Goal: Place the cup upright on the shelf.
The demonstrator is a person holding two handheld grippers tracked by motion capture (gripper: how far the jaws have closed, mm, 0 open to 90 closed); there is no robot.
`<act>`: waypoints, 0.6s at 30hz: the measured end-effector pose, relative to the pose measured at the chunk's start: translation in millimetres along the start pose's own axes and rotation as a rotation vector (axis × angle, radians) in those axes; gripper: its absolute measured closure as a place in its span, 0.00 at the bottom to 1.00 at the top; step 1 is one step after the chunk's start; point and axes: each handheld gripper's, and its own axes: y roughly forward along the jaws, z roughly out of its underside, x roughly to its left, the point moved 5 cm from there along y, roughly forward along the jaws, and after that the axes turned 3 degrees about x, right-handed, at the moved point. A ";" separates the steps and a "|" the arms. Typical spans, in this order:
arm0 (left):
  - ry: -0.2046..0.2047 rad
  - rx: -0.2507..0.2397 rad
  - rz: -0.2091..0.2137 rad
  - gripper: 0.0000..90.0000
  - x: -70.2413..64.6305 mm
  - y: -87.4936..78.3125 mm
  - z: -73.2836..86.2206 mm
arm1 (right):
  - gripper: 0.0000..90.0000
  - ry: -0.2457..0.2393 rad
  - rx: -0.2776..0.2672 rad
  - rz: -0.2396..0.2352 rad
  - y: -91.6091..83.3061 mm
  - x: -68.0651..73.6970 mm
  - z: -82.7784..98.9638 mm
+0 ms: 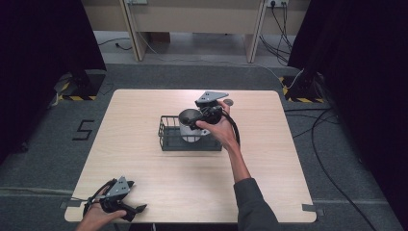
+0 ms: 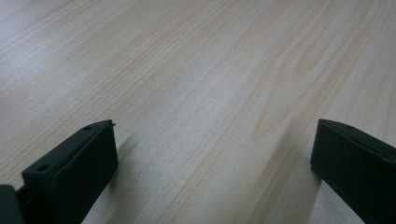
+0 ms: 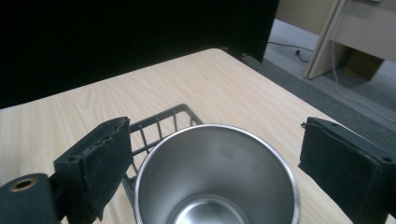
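Note:
A shiny steel cup [image 1: 188, 129] stands upright inside a black wire basket [image 1: 166, 138] at the middle of the wooden table [image 1: 144, 159]. My right gripper [image 1: 193, 121] reaches over it from the right, held in a hand. In the right gripper view, the cup [image 3: 217, 186] sits between the jaws of my right gripper [image 3: 215, 135]. Each pad stands just outside the rim, and I see no firm press. The basket [image 3: 161, 122] shows behind the cup. My left gripper [image 1: 136, 211] rests at the table's near left corner, open over bare wood [image 2: 215, 140].
A small dark round disc [image 1: 228, 102] lies on the table just behind the right hand. Dark curtains flank the table, and cables [image 1: 332, 159] trail over the floor at the right. Wooden table legs [image 1: 132, 33] stand at the back.

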 end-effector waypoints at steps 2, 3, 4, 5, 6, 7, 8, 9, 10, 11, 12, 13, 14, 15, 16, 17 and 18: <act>0.000 0.000 0.000 0.00 0.0 0.0 0.0 | 0.16 0.012 -0.011 0.005 -4.0 -1.1 -0.6; 0.001 0.000 0.000 0.00 0.1 0.0 0.0 | 0.13 0.015 -0.018 0.003 -6.1 -1.3 -0.9; 0.001 0.001 0.001 0.00 0.1 -0.1 0.0 | 0.16 0.021 -0.029 0.002 -8.3 -1.5 -1.2; 0.001 -0.001 -0.001 0.00 0.1 0.1 0.0 | 0.19 0.025 -0.033 0.000 -9.8 -1.6 -1.2; 0.001 -0.002 -0.001 0.00 0.1 0.1 -0.1 | 0.17 0.030 -0.033 0.002 -11.7 -1.4 -0.8; 0.000 -0.002 -0.001 0.00 0.0 0.1 0.0 | 0.15 0.023 -0.034 0.011 -13.7 -1.6 -0.3; 0.001 -0.002 -0.002 0.00 0.1 0.2 0.0 | 0.18 0.022 -0.035 0.016 -16.2 -1.3 0.4; 0.000 -0.001 -0.001 0.00 0.0 0.1 0.0 | 0.16 0.024 -0.038 0.015 -17.6 -0.9 0.8; -0.001 -0.001 0.000 0.00 -0.2 0.1 0.1 | 0.17 0.023 -0.040 0.016 -19.2 -0.8 1.3; -0.001 -0.001 0.000 0.00 -0.2 0.0 0.1 | 0.17 0.024 -0.043 0.022 -21.8 -0.7 2.1; -0.001 -0.001 0.000 0.00 -0.3 0.0 0.2 | 0.17 0.025 -0.046 0.024 -23.3 -0.6 2.6; -0.002 -0.003 -0.001 0.00 -0.4 0.1 0.2 | 0.17 0.028 -0.049 0.025 -25.4 -0.5 3.5; -0.002 -0.003 0.000 0.00 -0.4 0.1 0.2 | 0.17 0.030 -0.054 0.027 -27.6 -0.3 4.3; -0.002 -0.004 -0.001 0.00 -0.5 0.1 0.3 | 0.17 0.031 -0.056 0.026 -29.1 0.0 4.8; -0.002 -0.004 -0.001 0.00 -0.6 0.1 0.3 | 0.17 0.034 -0.058 0.026 -31.3 0.6 5.4; -0.002 -0.004 -0.001 0.00 -0.6 0.0 0.4 | 0.17 0.035 -0.058 0.027 -32.5 1.1 5.6; -0.002 -0.004 -0.001 0.00 -0.6 0.0 0.4 | 0.17 0.034 -0.060 0.029 -34.2 1.5 5.7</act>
